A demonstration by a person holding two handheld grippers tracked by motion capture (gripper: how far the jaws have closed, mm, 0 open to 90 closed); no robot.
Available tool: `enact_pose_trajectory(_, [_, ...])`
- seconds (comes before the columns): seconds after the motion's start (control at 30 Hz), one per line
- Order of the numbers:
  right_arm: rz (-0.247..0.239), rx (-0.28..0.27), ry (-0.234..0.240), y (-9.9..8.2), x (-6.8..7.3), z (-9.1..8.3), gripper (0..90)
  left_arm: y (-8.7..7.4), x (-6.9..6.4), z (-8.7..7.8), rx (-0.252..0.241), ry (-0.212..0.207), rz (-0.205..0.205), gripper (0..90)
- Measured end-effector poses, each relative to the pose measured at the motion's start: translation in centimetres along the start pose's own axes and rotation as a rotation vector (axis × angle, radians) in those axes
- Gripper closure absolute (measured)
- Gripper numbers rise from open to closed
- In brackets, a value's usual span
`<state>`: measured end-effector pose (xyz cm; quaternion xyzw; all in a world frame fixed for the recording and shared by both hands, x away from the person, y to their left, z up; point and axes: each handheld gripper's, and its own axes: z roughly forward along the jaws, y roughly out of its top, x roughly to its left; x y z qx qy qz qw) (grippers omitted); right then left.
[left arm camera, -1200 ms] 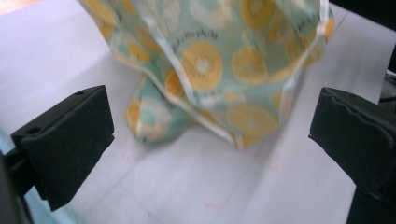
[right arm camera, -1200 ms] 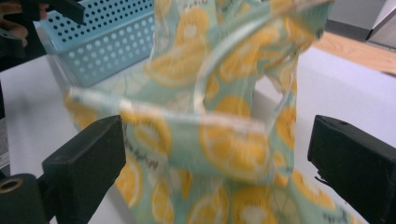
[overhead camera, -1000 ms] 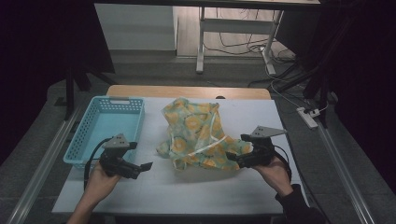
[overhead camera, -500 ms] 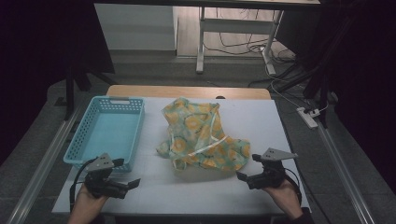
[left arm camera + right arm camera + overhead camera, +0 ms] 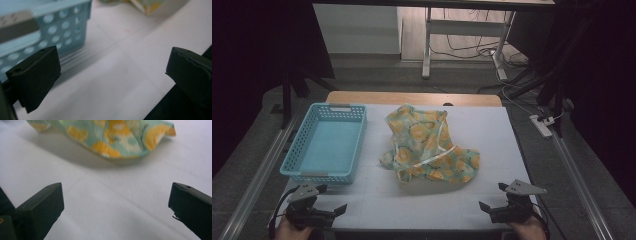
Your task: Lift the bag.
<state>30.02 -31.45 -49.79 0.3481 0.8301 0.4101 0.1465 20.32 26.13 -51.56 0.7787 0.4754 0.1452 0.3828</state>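
Both grippers now back at near edge of surface point(image 5: 522, 145), well apart from floral cloth point(image 5: 427, 147); earlier right gripper point(image 5: 493, 199) reached cloth's right edge. Left gripper point(image 5: 332, 207) near blue basket point(image 5: 304, 145), jaws open, empty. Right jaws open, empty. Cloth crumpled mid-surface, unmoved. No readable writing. Hands cut off at frame bottom.

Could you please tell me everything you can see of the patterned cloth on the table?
The patterned cloth is a soft, thin-looking fabric, pale green with yellow-orange round motifs and a narrow whitish band or strap across it. It lies crumpled in a loose heap near the middle of the white table, its near edge lifted a little and casting a shadow. It sits to the right of the blue basket, apart from it. Nothing but the table touches it; both grippers are near the table's front edge.
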Motion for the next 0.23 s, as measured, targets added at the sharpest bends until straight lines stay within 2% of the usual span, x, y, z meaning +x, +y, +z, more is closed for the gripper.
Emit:
enact_pose_trajectory(0.07, [-0.007,0.024,-0.010,-0.47,0.13,-0.12,0.6,-0.40,0.18,0.08,0.027,0.017,-0.005,0.0])
enact_pose_trajectory(0.13, [-0.009,0.005,-0.028,-0.51,0.27,-0.42,0.6,-0.46,0.33,-0.01,0.016,0.019,-0.022,0.0])
enact_pose_trajectory(0.23, [-0.005,0.021,-0.027,-0.56,0.18,-0.27,0.7,-0.41,0.44,0.08,0.022,0.020,-0.033,0.0])
